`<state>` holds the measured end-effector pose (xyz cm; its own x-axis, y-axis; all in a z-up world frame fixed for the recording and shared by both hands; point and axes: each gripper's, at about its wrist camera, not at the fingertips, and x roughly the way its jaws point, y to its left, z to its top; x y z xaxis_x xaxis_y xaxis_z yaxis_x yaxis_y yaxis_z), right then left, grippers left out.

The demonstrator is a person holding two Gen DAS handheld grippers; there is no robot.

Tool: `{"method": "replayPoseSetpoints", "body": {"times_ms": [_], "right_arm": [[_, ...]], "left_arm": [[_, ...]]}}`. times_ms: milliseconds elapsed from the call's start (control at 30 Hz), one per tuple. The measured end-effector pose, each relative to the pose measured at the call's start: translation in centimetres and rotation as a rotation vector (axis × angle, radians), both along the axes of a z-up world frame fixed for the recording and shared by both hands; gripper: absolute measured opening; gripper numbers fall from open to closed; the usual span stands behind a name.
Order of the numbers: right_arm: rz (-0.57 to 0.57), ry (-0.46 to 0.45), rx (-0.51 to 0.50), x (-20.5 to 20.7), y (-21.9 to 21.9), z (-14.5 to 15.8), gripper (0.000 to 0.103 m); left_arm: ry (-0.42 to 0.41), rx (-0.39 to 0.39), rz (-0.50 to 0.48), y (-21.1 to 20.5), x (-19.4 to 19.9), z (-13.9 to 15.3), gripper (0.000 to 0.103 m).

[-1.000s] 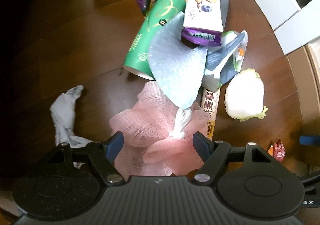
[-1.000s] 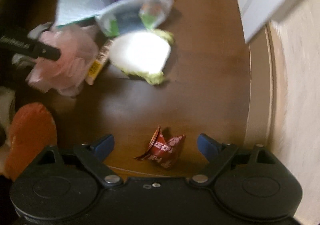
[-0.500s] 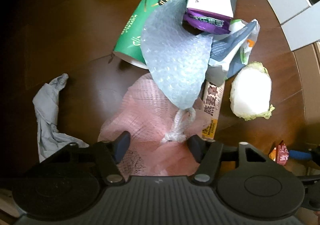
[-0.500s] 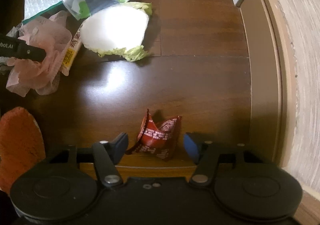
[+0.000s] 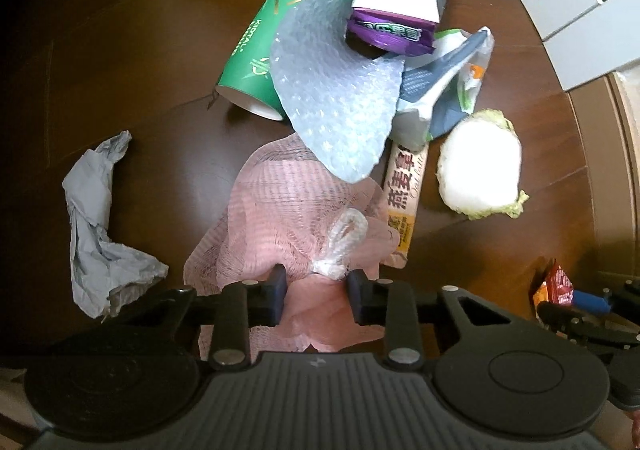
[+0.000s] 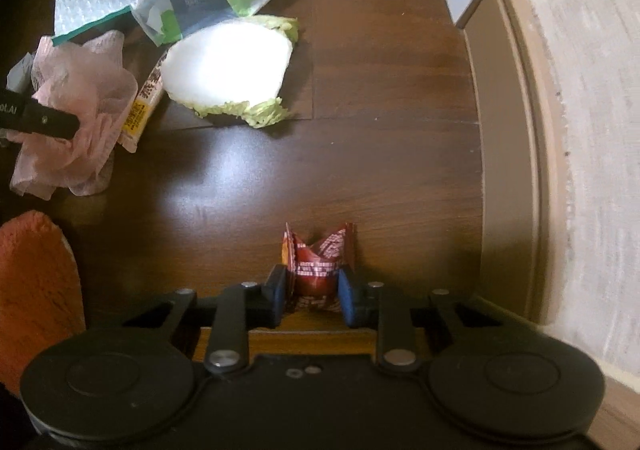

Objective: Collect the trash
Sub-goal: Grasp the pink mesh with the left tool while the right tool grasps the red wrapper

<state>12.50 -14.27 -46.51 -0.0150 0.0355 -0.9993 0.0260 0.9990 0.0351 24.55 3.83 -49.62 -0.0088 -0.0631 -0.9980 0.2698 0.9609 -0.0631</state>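
We see bare dark floor (image 6: 380, 122) between the trash pile and the beige skirting (image 6: 504, 154) at right. The left gripper (image 5: 316, 292) points down, its jaws closing on the pink mesh bag (image 5: 288, 206), pads pressing the gathered netting. The right gripper (image 6: 312, 292), also pointing down, closes its jaws on the red wrapper (image 6: 318, 262), which stands pinched between the pads near the skirting.
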Motion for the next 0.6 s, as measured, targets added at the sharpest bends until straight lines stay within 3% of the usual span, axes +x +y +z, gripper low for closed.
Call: {"method": "replayPoseSetpoints", "body": {"times_ms": [233,400,600], "right_arm": [[0.067,-0.046,-0.046,-0.3,0.9,2.4,0.025],[0.112,-0.125,-0.042,-0.6,2.1,5.7,0.025],[0.130,-0.201,0.003,-0.7,2.5,9.9,0.025]], "left_arm": [[-0.022,0.004,-0.005,0.2,-0.9,2.2,0.025],[-0.073,-0.044,0.004,0.6,-1.2,6.0,0.023],[-0.201,-0.087,0.037,1.7,-1.0,11.8,0.023]]}}
